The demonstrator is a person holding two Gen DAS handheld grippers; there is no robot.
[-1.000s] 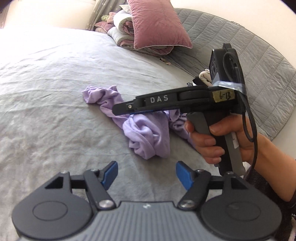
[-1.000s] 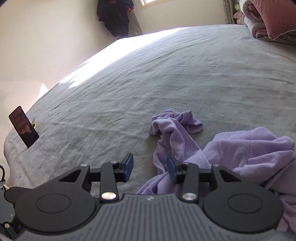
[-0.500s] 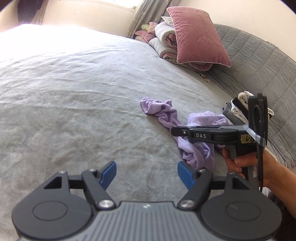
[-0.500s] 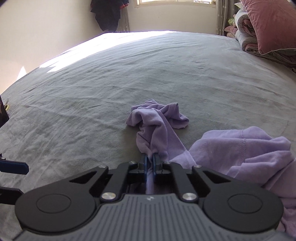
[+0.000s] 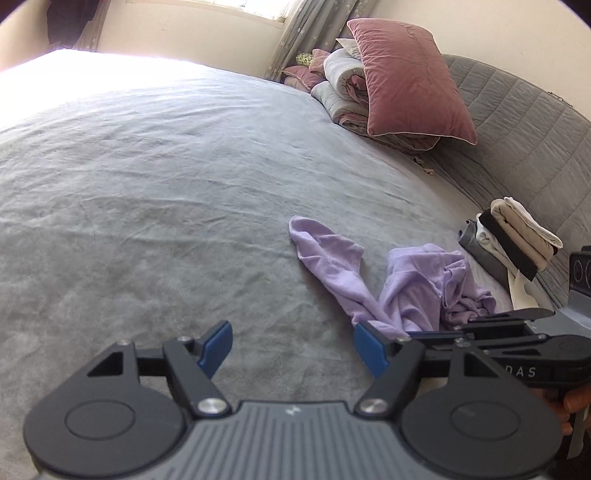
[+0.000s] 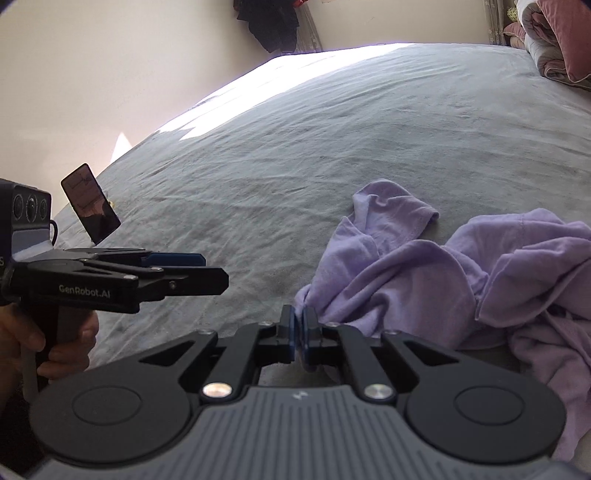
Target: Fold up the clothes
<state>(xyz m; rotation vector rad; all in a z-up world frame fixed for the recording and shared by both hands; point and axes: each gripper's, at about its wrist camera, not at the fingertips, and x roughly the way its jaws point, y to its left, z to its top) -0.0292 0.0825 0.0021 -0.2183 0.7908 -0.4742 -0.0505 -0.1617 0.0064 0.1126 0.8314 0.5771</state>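
Observation:
A crumpled lilac shirt (image 6: 436, 273) lies on the grey bed (image 6: 295, 155), one sleeve stretched out to the left (image 5: 325, 254). My right gripper (image 6: 299, 328) is shut on an edge of the shirt, cloth pinched between its blue pads. In the left wrist view that gripper (image 5: 406, 334) comes in from the right, its tip at the shirt's near corner. My left gripper (image 5: 291, 349) stands open over bare sheet just left of the shirt, nothing between its fingers. It also shows at the left of the right wrist view as the left gripper (image 6: 199, 267), held by a hand (image 6: 62, 350).
A pink pillow (image 5: 406, 85) leans on rolled quilts at the bed's far right. A stack of folded clothes (image 5: 513, 240) sits by the quilted headboard (image 5: 524, 122). A dark phone (image 6: 90, 203) stands propped at the bed's left edge. Dark clothes (image 6: 273, 22) hang on the far wall.
My right gripper shut on the shirt's edge and drew it back toward me, stretching the cloth out. My left gripper swung left, off the shirt, staying open.

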